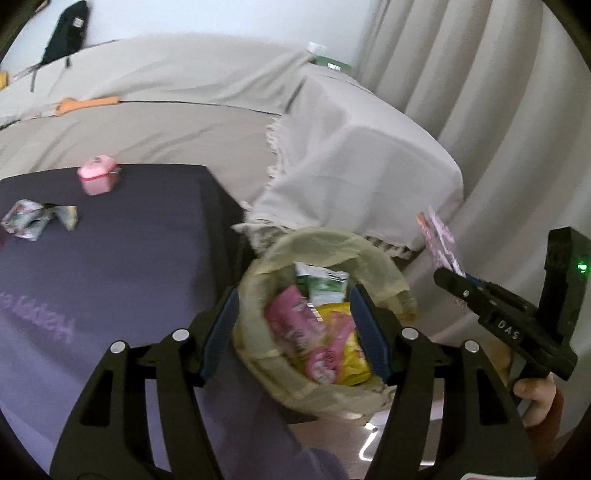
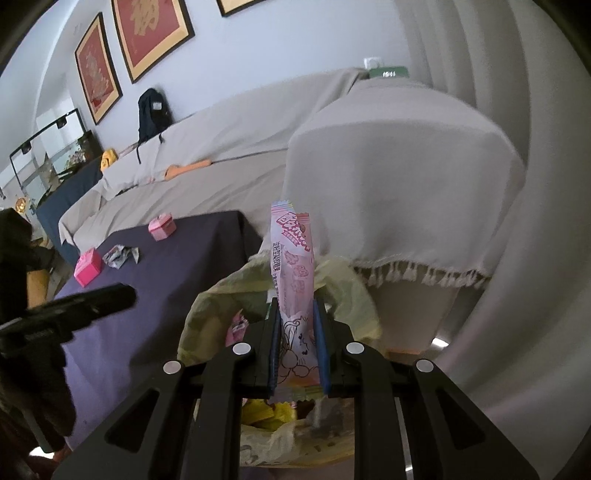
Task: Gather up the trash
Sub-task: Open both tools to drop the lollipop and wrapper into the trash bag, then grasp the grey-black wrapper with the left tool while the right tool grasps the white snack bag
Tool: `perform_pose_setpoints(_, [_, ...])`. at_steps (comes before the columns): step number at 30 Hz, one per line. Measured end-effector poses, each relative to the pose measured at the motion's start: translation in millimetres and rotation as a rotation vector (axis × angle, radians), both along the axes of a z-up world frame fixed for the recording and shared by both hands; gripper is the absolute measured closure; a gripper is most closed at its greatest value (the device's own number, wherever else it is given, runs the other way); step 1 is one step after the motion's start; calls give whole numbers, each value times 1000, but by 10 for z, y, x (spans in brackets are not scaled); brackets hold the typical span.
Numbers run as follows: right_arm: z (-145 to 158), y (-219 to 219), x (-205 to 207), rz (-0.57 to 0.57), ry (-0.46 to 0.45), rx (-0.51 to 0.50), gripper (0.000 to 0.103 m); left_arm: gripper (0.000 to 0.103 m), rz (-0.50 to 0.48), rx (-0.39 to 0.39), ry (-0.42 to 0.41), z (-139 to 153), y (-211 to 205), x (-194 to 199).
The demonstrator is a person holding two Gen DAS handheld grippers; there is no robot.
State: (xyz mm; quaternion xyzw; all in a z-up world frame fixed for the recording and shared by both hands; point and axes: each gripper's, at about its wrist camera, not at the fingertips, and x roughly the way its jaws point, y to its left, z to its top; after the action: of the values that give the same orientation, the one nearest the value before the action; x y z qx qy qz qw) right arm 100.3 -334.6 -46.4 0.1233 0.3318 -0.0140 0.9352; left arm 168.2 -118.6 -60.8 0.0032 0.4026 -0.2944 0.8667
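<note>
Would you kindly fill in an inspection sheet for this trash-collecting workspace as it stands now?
Surface: table with dark purple cloth, beside the bin.
Job's things: lined trash bin holding pink, green and yellow wrappers; pink snack wrapper standing upright in the right claw; crumpled wrapper lying on the cloth.
Clutter: light pink box and bright pink box on the cloth.
Grippers: left claw open over the bin, nothing between its fingers; right claw shut on the pink snack wrapper, near the bin.
Cables: nothing seen.
Surroundings: covered sofa, curtain, black backpack, framed pictures.
</note>
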Motion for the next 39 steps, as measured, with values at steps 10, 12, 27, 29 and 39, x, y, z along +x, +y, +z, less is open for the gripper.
perform_pose_setpoints(10, [-290, 225, 245, 28, 89, 3, 82, 44, 92, 15, -37, 78, 621, -48])
perform_pose_setpoints(12, [-321, 257, 275, 33, 103, 2, 75, 44, 112, 8, -30, 57, 721, -35])
perform_pose_setpoints(27, [-283, 449, 292, 56, 108, -43, 58, 44, 358, -23, 15, -202, 1851, 103])
perform_pose_setpoints(29, [-238, 536, 322, 82, 92, -55, 58, 44, 410, -22, 18, -223, 2057, 136])
perform_pose_setpoints(39, [-82, 1317, 844, 300, 57, -65, 58, 43, 424, 48, -60, -184, 2591, 549])
